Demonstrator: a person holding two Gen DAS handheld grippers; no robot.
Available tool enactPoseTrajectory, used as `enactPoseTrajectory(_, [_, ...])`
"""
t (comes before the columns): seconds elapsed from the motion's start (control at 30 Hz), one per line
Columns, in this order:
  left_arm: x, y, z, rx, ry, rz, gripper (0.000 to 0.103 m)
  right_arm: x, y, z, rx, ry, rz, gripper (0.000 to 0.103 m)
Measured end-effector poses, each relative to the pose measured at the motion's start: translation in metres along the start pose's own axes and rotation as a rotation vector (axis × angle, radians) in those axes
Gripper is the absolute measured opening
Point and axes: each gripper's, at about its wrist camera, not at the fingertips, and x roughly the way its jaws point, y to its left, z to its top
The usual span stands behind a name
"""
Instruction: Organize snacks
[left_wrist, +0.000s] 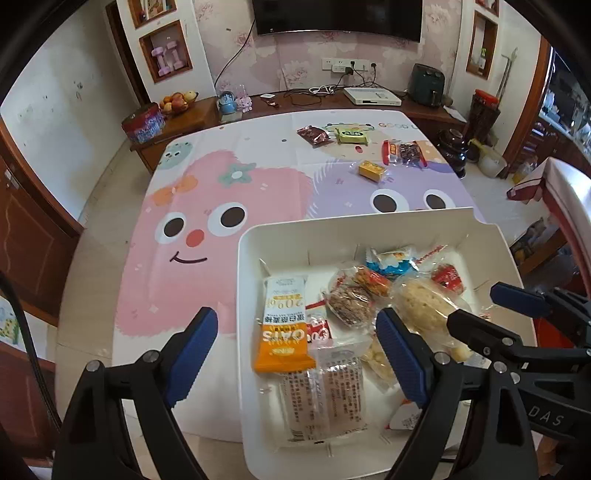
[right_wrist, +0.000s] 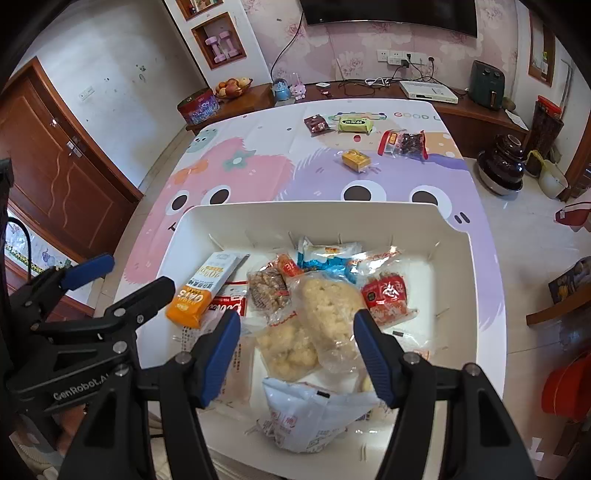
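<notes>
Snacks fill the white bin (left_wrist: 280, 236) — four more lie far off on the table: a yellow pack (left_wrist: 372, 170), a red pack (left_wrist: 404, 153) and two others. Left gripper (left_wrist: 295, 349) and right gripper (right_wrist: 295, 350) hang above the bin, fingers apart, holding nothing. I think fetching comes next — reach far.

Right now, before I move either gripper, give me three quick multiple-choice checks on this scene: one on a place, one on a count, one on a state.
1. Where does the orange OATS bar lie?
A. in the white bin
B. on the tablecloth
C. on the floor

2. How many snack packets are out on the tablecloth?
A. two
B. four
C. seven

3. The left gripper is:
A. clamping a packet
B. open, holding nothing
C. out of view

Answers: 1 A, it lies inside the bin's walls; 2 B, four lie at the far end; 3 B, fingers apart and not pressing on anything.
</notes>
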Motion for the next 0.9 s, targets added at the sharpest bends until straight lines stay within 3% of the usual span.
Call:
enactPoseTrajectory(0.33, [0.009,-0.005,0.013,0.031,0.011,0.007,0.087,0.007,-0.009,0.014,-0.007,-0.011,-0.029,0.064])
enactPoseTrajectory(0.53, [0.01,-0.005,0.025,0.03,0.034,-0.046,0.087,0.001,-0.017,0.027,-0.005,-0.019,0.036,0.064])
enactPoseTrajectory(0.73, [0.015,0.001,0.045,0.014,0.07,-0.038,0.087,-0.011,-0.016,0.048,-0.038,-0.031,0.013,0.064])
enactPoseTrajectory(0.9, [0.001,0.007,0.074,0.041,0.027,0.009,0.087,-0.039,-0.018,0.081,-0.079,-0.099,-0.049,0.064])
